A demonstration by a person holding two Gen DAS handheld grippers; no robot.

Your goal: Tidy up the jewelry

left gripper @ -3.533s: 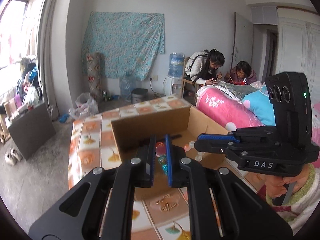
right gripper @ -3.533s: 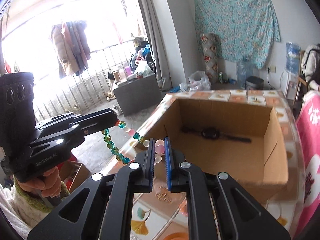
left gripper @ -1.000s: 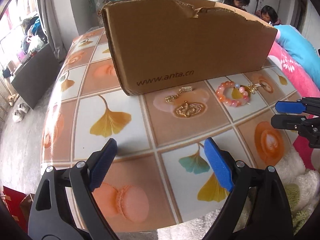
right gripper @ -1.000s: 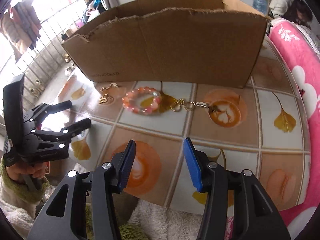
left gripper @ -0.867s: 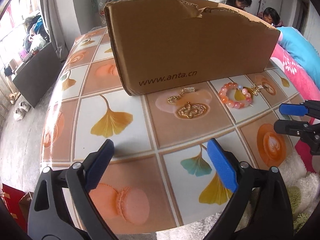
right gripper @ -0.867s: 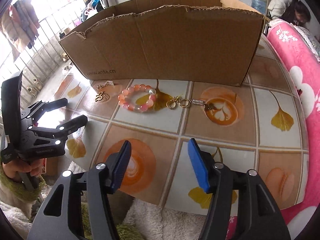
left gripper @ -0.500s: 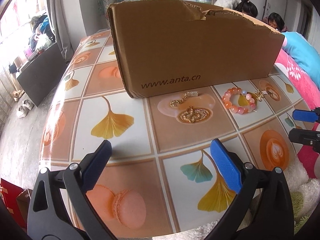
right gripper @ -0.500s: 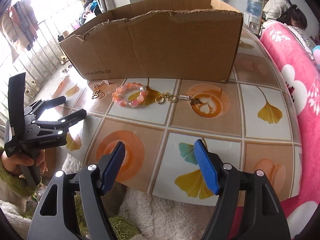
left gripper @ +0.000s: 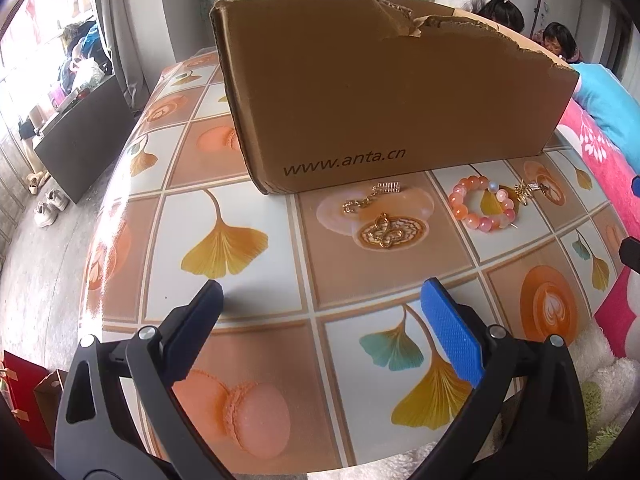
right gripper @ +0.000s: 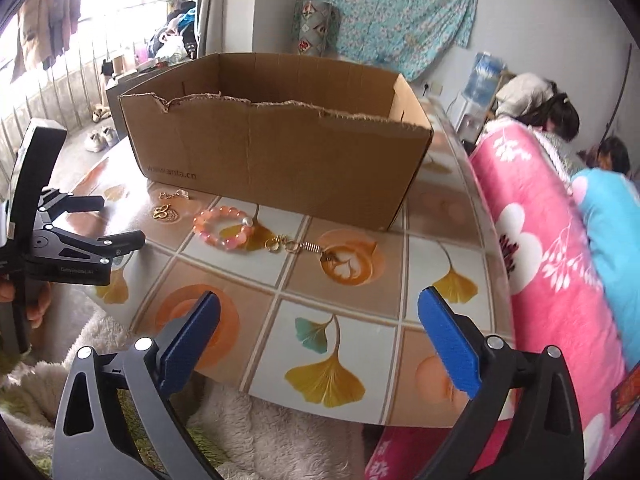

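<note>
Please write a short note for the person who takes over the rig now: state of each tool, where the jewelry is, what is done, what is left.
Left tool: open, empty.
Right tool: jaws opening, nothing between them.
On the table in front of the box, left to right: gold pendant, pink bracelet, gold chain.
Done: none of these three is in the box; its inside is hidden.
Left: place all three in the box.
</note>
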